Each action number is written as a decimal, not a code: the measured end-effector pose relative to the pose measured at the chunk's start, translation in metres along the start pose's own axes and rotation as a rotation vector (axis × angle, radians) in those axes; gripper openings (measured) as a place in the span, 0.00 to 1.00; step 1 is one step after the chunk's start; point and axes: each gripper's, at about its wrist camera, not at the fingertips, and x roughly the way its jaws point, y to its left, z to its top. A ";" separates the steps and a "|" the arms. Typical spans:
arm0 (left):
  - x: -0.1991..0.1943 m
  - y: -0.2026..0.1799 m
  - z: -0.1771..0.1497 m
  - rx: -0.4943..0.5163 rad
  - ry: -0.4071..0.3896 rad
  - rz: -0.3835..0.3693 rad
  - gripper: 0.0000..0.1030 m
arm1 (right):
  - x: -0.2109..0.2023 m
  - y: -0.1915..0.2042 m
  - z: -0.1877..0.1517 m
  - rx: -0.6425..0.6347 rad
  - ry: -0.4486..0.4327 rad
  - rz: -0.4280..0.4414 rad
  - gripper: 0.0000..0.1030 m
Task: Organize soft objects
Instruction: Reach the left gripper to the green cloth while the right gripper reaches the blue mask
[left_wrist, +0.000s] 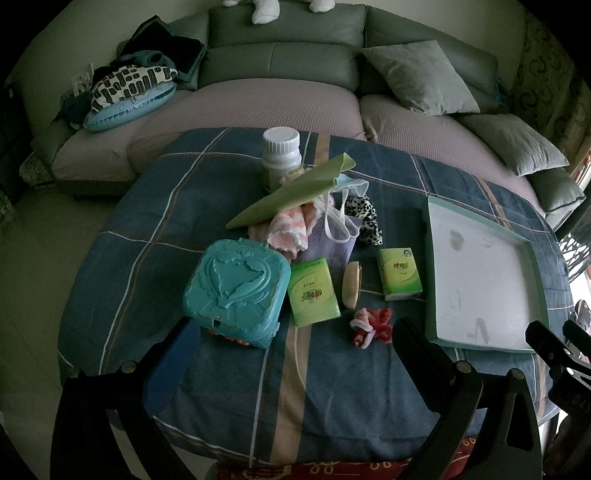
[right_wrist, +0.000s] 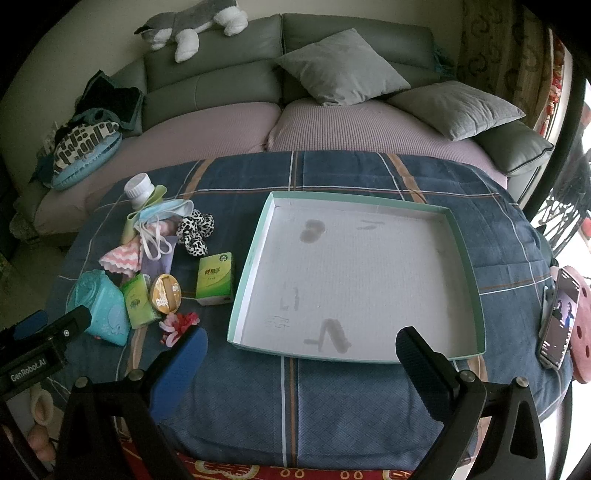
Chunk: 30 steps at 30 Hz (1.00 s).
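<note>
Nearest the lens, the left gripper hangs with its 2 fingers spread wide and nothing between them, low over the blue plaid cloth on the table. The right gripper is likewise wide apart and holds nothing, its fingers over the near rim of the shallow white tray, which has a teal edge and a stained bare floor.

The soft things all lie left of the tray, on the cloth. Closest to it stands a green tissue pack, just beside the tray's left wall. A red-and-pink scrunchie lies near the tray's front left corner. Farther left come a round wooden-rimmed tin, a 2nd green tissue pack and a teal embossed case, the case touching that pack. Behind these, farther from the tray's near rim, a heap holds a pink-and-white striped cloth, a leopard-print scrunchie, a face mask, a lilac pouch and a green sheet, with a white-capped bottle at the back.
</note>
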 end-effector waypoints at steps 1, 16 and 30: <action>0.000 0.000 0.001 0.000 0.000 -0.001 1.00 | 0.000 0.000 0.000 0.000 0.000 0.000 1.00; -0.012 0.027 0.047 -0.091 -0.070 -0.031 1.00 | -0.002 0.012 0.032 -0.018 -0.061 0.059 1.00; 0.008 0.038 0.104 -0.168 -0.137 -0.096 1.00 | 0.037 0.050 0.084 -0.070 -0.080 0.156 1.00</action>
